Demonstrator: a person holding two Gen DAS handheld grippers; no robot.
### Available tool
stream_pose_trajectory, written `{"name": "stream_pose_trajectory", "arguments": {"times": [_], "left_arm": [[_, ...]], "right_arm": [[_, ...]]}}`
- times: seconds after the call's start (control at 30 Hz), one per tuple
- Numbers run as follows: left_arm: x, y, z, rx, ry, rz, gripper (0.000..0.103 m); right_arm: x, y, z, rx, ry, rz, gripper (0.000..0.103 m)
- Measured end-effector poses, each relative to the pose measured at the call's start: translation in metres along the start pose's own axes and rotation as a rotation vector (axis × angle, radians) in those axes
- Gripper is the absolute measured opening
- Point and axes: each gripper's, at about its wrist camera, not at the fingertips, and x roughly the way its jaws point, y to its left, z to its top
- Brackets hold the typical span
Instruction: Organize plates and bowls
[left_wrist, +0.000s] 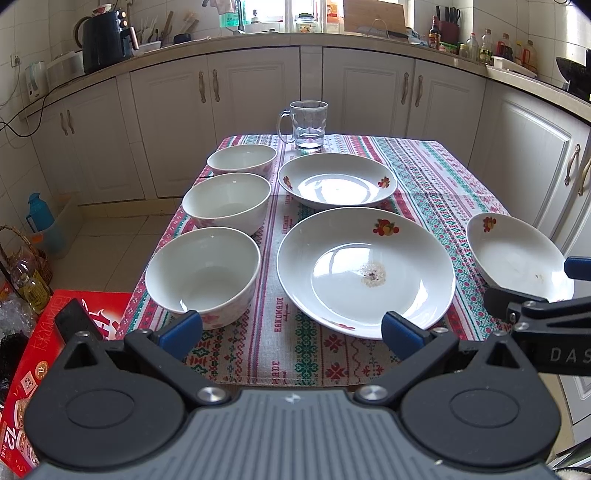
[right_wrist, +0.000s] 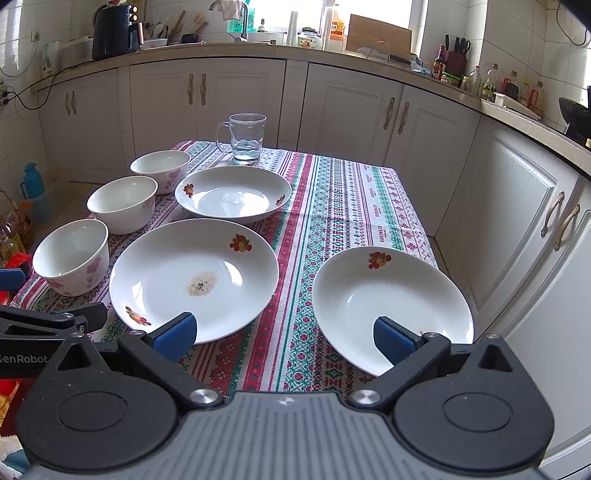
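Three white bowls with pink flowers stand in a row down the table's left side: near (left_wrist: 201, 275), middle (left_wrist: 226, 203) and far (left_wrist: 242, 158). Beside them lie two white plates with fruit prints, a large near one (left_wrist: 365, 271) with a brown stain and a far one (left_wrist: 337, 179). A third plate (right_wrist: 391, 302) sits alone at the right edge. My left gripper (left_wrist: 291, 328) hangs open over the front edge, between the near bowl and the stained plate. My right gripper (right_wrist: 284, 332) is open too, its right finger over the third plate's near rim.
A glass mug (left_wrist: 308, 125) stands at the table's far end on the patterned tablecloth (left_wrist: 280, 350). White kitchen cabinets (right_wrist: 517, 206) run close along the right and back. A red box (left_wrist: 33, 365) and bottles sit on the floor at the left.
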Motion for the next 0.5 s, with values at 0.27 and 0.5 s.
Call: {"name": "stream_pose_trajectory", "arguments": {"times": [0.27, 0.5], "left_arm": [[-0.0004, -0.0018, 0.0009, 0.004, -0.002, 0.001, 0.102], [0.0016, -0.0026, 0.0046, 0.016, -0.014, -0.031, 0.102]], "right_arm": [[-0.0004, -0.0006, 0.0003, 0.0, -0.002, 0.004, 0.103], [-0.0017, -0.0043, 0.0016, -0.002, -0.014, 0.004, 0.103]]}}
